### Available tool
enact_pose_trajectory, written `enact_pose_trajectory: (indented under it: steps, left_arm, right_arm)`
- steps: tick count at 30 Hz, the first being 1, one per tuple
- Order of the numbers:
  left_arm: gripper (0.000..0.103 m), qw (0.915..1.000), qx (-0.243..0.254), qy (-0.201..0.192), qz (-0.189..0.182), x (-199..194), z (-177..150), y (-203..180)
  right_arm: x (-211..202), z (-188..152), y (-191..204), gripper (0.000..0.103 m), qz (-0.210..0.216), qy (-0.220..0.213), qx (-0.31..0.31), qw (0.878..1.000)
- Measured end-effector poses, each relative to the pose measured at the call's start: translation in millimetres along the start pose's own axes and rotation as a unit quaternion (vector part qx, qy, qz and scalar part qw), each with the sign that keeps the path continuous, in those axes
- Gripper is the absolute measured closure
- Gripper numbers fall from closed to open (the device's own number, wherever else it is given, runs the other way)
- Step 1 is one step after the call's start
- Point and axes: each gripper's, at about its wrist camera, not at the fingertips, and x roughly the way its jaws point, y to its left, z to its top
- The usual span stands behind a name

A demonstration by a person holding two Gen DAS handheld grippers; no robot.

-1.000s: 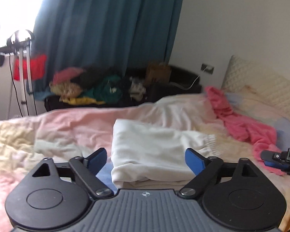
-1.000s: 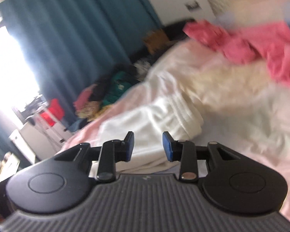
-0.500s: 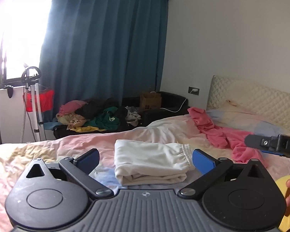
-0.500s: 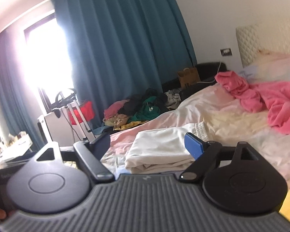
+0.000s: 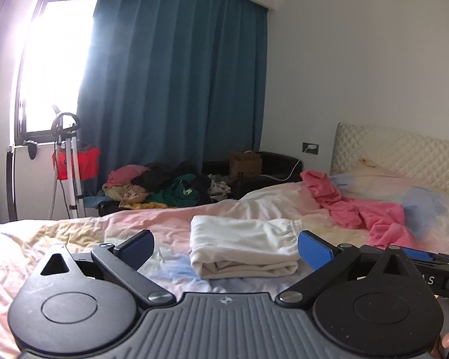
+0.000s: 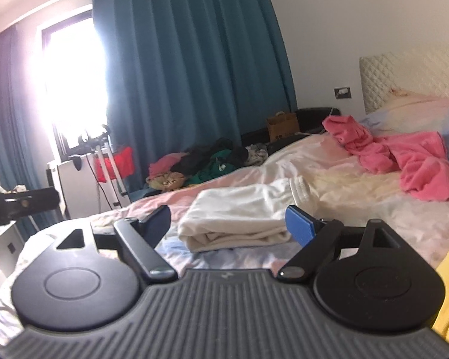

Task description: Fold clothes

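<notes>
White garment (image 5: 244, 246) is sitting folded into a neat stack near the middle of the bed (image 5: 74, 239), elastic waistband end pointing toward the headboard. Both tongs are spread wide with nothing in them: the left gripper (image 5: 226, 243) has been widening a touch, and the right gripper (image 6: 229, 224) has just swung open from much narrower, no cloth between the pads. That stack looks soft, light and floppy, so I'd guess it slumps if you pinch one layer; better to pinch through all the layers at the folded edge nearest the cameras. The pink garment (image 6: 404, 158) is still a crumpled heap up by the pillows, probably next. Only container I can spot is a brown paper bag (image 5: 245, 164) by the curtain; can't tell what's in it.
</notes>
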Motion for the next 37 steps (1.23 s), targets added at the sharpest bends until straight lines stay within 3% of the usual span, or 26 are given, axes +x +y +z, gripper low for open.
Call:
enact_pose_trajectory:
  steps: [13,22,37]
  left_arm:
    - [0.000,0.9994,-0.014,0.032,0.004,41,-34,17]
    - [0.000,0.9984,-0.041,0.038,0.011,49,-39,26]
    - [0.000,0.9976,-0.038,0.056,0.014,64,-46,22]
  right_arm:
    - [23,-33,12,0.018,-0.025,0.012,-0.047,0.999]
    - [29,-37,15,0.018,-0.033,0.021,-0.056,0.998]
    - [36,-37,10,0.018,-0.042,0.035,-0.042,0.998]
